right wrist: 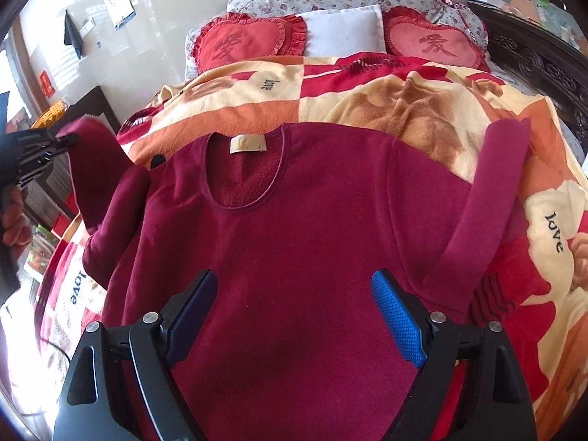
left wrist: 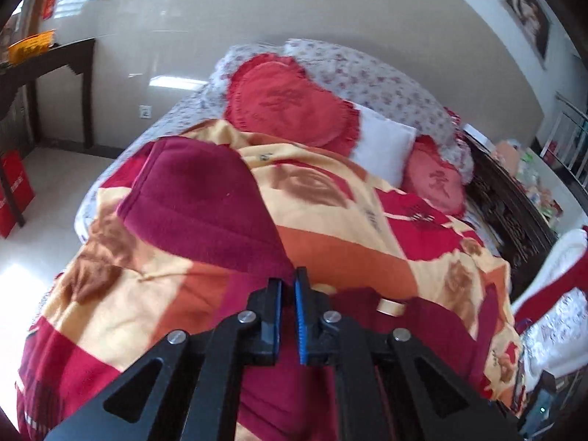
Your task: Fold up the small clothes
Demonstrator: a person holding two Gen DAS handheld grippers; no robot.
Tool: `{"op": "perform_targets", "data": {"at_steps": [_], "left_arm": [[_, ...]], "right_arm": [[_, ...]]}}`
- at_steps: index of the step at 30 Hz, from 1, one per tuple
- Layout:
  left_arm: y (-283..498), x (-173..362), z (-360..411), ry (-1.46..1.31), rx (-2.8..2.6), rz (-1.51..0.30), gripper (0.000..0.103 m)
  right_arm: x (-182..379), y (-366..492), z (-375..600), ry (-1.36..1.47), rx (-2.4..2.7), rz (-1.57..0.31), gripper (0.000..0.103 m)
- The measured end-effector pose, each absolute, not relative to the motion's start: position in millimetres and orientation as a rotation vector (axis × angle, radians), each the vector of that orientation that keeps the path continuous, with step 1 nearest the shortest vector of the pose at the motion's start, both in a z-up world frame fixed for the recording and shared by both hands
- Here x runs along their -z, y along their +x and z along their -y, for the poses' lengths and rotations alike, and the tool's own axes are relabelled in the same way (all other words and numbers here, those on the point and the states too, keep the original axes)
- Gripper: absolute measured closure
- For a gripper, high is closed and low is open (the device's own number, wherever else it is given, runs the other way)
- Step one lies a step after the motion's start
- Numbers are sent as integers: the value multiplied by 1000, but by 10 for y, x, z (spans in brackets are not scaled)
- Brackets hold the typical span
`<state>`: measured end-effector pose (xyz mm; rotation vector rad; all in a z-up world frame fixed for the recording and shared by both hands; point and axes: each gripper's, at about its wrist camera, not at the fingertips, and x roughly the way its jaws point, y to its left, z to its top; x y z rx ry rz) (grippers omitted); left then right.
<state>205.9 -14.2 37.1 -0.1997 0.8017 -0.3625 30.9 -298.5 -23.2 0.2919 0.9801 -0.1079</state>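
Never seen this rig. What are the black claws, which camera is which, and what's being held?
No robot here: a person holds a two-finger clamp tool in each hand, and a fisheye camera on each looks out along its fingers.

In the left-wrist view, the left gripper is nearly closed, pinching the cuff of one long sleeve of the dark red fleece sweater and lifting it. The right-wrist view shows the same grip from the side.

In the right-wrist view, the right gripper is wide open above the sweater's chest, holding nothing.

The sweater lies front up on a red, orange and cream patterned blanket on a bed, with two red heart-shaped cushions and a white pillow at the head.
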Motion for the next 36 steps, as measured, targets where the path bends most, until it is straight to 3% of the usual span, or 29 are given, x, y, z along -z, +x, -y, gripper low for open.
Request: {"op": "perform_targets", "data": {"at_steps": [4, 8, 10, 13, 15, 18, 23, 25, 27, 31, 32, 34, 36], "left_arm": [[1657, -340, 783, -144, 537, -844, 97], [1290, 31, 1449, -76, 677, -946, 95], [1175, 247, 1634, -60, 705, -1008, 88], [1034, 436, 1753, 14, 700, -1071, 69], [915, 417, 1643, 49, 693, -1060, 48], [753, 299, 1302, 109, 617, -961, 28], [755, 396, 662, 220, 366, -945, 27], [811, 497, 452, 203, 308, -999, 27], [834, 595, 283, 177, 264, -1042, 27], [791, 702, 176, 156, 257, -1064, 27], [791, 720, 176, 154, 261, -1063, 27], [824, 750, 228, 157, 259, -1062, 27], [888, 767, 281, 156, 248, -1069, 27]], "right_arm": [[151, 179, 3097, 302, 135, -958, 31], [107, 31, 3317, 303, 219, -945, 31], [105, -15, 3433, 315, 254, -949, 31], [97, -79, 3604, 347, 286, -952, 31], [94, -96, 3678, 357, 284, -952, 31], [87, -34, 3741, 356, 239, -950, 31], [123, 263, 3669, 276, 159, -941, 31], [187, 391, 3599, 237, 115, -959, 38], [317, 568, 3497, 186, 63, -1009, 55], [585, 766, 3332, 41, 50, -1095, 67], [652, 787, 3336, 25, 68, -1123, 82], [649, 753, 3364, 25, 87, -1102, 100], [544, 692, 3403, 54, 60, -1065, 103]]}}
